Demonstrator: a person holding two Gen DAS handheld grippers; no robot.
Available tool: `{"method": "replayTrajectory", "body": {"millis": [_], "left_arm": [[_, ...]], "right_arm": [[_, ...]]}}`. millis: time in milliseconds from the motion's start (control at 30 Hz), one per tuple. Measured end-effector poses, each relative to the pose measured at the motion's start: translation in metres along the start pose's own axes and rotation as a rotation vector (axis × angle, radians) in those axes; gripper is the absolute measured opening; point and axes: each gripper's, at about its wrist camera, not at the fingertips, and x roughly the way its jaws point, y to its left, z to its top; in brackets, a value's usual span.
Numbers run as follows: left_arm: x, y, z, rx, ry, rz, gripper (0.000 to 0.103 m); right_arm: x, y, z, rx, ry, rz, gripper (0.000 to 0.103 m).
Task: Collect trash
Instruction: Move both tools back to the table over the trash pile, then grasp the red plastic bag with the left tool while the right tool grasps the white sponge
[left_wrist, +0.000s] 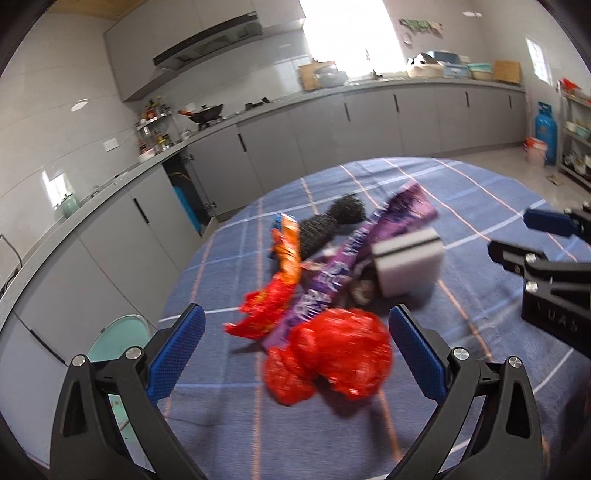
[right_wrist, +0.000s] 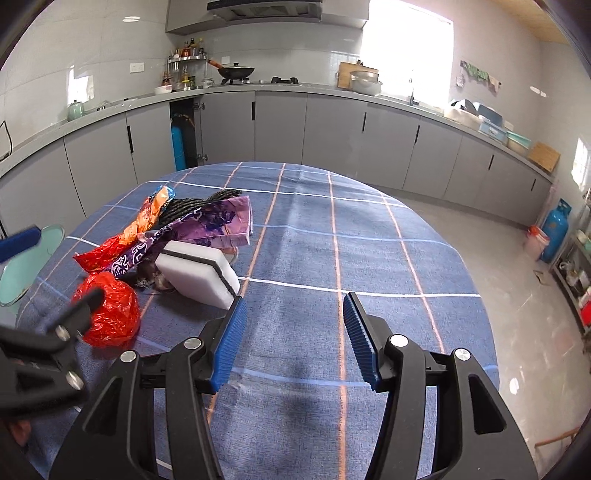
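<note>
The left gripper is hanging over the heap of trash, tilted downward, its jaws spread wide and pinching nothing. The red bag is lying on the cloth between its two blue pads, touching neither. The right gripper is also pointing down at the table, jaws about half open over bare blue checked cloth, holding nothing; its left pad is sitting just beside the near corner of the sponge.

The trash is lying bunched on the left part of the round table: the red bag nearest, a purple wrapper and an orange wrapper behind it, a black scourer at the back, the sponge leaning on the pile's right side. A teal stool is standing just off the table's left edge. To the right of the pile the cloth is lying open up to the far and right edges.
</note>
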Motion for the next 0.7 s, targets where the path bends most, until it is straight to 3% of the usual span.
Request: {"method": "replayTrajectory", "body": {"millis": [167, 233, 267, 333, 367, 400, 500, 600, 700], "left_arm": [[0.012, -0.012, -0.006, 0.014, 0.042, -0.035, 0.097], [0.016, -0.014, -0.007, 0.019, 0.055, -0.061, 0.089], [0.017, -0.014, -0.007, 0.027, 0.059, -0.074, 0.073], [0.021, -0.016, -0.009, 0.023, 0.082, -0.127, 0.053], [0.022, -0.016, -0.009, 0.024, 0.087, -0.145, 0.036], [0.021, -0.014, -0.010, 0.024, 0.082, -0.167, 0.026], [0.017, -0.007, -0.009, 0.009, 0.070, -0.202, 0.016], [0.007, 0.009, -0.003, -0.022, 0.039, -0.199, 0.015], [-0.008, 0.030, 0.005, -0.048, -0.015, -0.147, 0.015]], "right_arm": [[-0.001, -0.003, -0.001, 0.008, -0.005, -0.004, 0.055], [0.002, -0.002, -0.001, 0.010, -0.002, -0.001, 0.055], [0.002, -0.001, -0.002, 0.010, -0.001, -0.001, 0.055], [0.003, 0.000, -0.002, 0.007, 0.003, 0.005, 0.055], [0.004, 0.002, -0.002, 0.004, 0.004, 0.006, 0.055], [0.005, 0.003, -0.002, 0.003, 0.004, 0.008, 0.055], [0.006, 0.007, 0.000, 0.002, 0.006, 0.015, 0.055], [0.006, 0.013, 0.004, 0.005, 0.001, 0.031, 0.055], [0.006, 0.021, 0.009, -0.007, -0.008, 0.055, 0.057]]}}
